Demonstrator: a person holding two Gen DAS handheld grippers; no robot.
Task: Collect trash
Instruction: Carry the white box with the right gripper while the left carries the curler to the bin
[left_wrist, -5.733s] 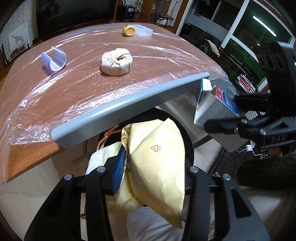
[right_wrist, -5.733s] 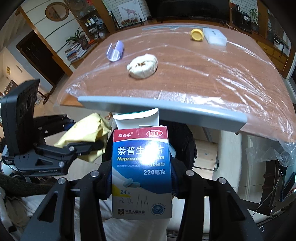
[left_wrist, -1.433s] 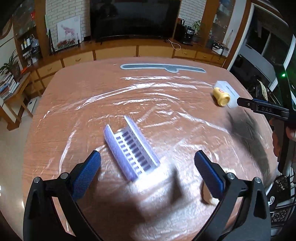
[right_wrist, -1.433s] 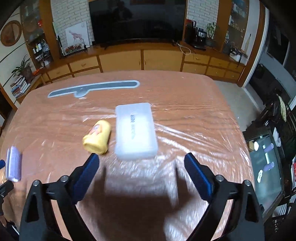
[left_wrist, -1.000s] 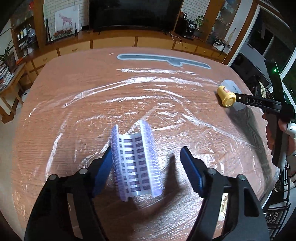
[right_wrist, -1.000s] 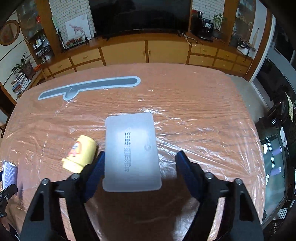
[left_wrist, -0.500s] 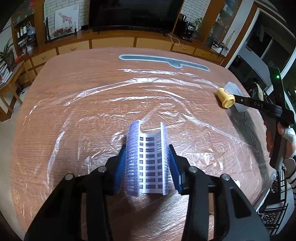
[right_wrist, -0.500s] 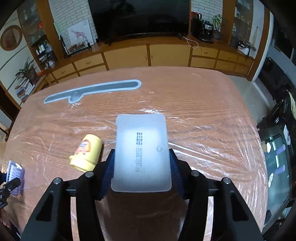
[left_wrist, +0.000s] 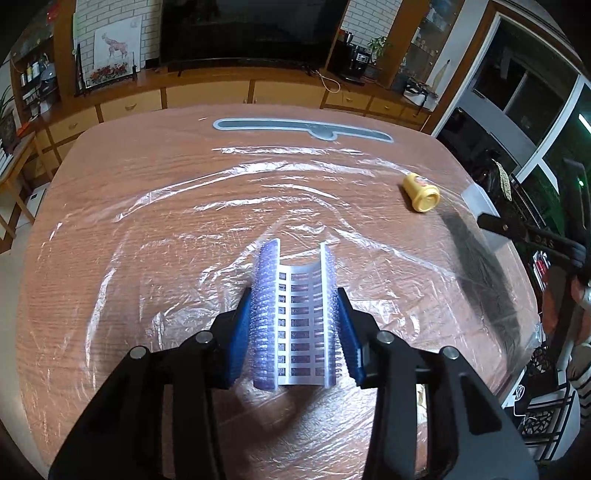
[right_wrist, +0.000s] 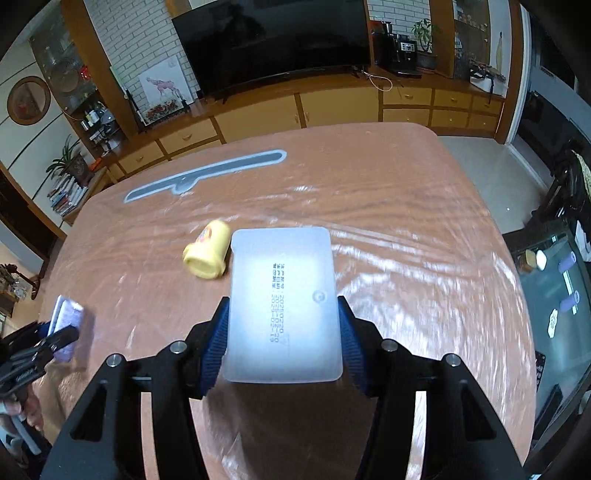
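My left gripper (left_wrist: 295, 328) is shut on a curved purple-and-white blister pack (left_wrist: 295, 317), held just above the plastic-covered wooden table (left_wrist: 147, 221). My right gripper (right_wrist: 282, 332) is shut on a frosted white plastic box (right_wrist: 282, 302) with printed dates on its lid. A small yellow bottle (right_wrist: 207, 254) lies on its side just left of the box; it also shows in the left wrist view (left_wrist: 421, 192) at the far right. The left gripper with the blister pack (right_wrist: 66, 325) shows at the left edge of the right wrist view.
A long grey strip (left_wrist: 303, 127) lies on the table near its far edge, also seen in the right wrist view (right_wrist: 207, 173). Wooden cabinets (right_wrist: 332, 107) and a television (right_wrist: 273, 40) stand behind the table. The table's right edge (left_wrist: 517, 280) drops off by a black basket (left_wrist: 543, 417).
Both grippers have closed from open, the left on the blister pack and the right on the white box. Both objects now sit firmly between the fingers, lifted slightly off the table.
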